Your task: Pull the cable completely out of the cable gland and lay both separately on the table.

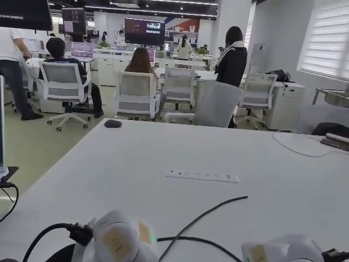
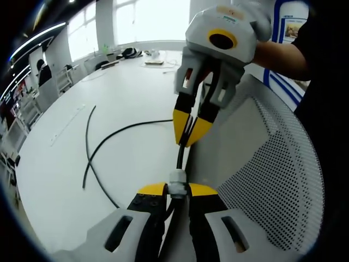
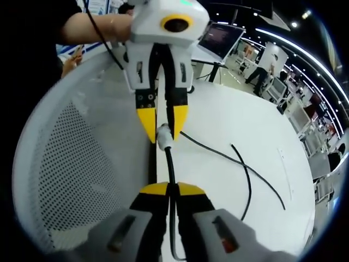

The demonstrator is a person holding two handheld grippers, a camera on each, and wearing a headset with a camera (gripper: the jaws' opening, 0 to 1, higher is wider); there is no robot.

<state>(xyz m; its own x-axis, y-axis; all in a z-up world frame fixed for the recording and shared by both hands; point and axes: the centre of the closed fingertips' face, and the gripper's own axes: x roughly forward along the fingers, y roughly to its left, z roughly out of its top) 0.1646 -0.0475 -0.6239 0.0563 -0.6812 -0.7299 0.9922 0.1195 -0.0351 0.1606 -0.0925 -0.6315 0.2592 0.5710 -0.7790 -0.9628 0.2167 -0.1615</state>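
The small white cable gland (image 2: 176, 183) sits between the yellow tips of my left gripper (image 2: 177, 189), which is shut on it. The black cable (image 2: 117, 134) runs out of the gland, and my right gripper (image 2: 189, 131) is shut on it a short way beyond. In the right gripper view, the right gripper (image 3: 169, 189) pinches the cable (image 3: 240, 164), and the left gripper (image 3: 162, 128) holds the gland (image 3: 163, 135) just ahead. The rest of the cable (image 1: 204, 214) lies looped on the white table (image 1: 163, 153). Both grippers hover near the table's near edge.
A white mesh chair back (image 2: 272, 164) stands close beside the grippers. A flush power strip (image 1: 202, 176) sits mid-table, with a dark mouse (image 1: 113, 123) at the far edge and a thin white cord (image 1: 294, 148) at the right. Office chairs and people are beyond.
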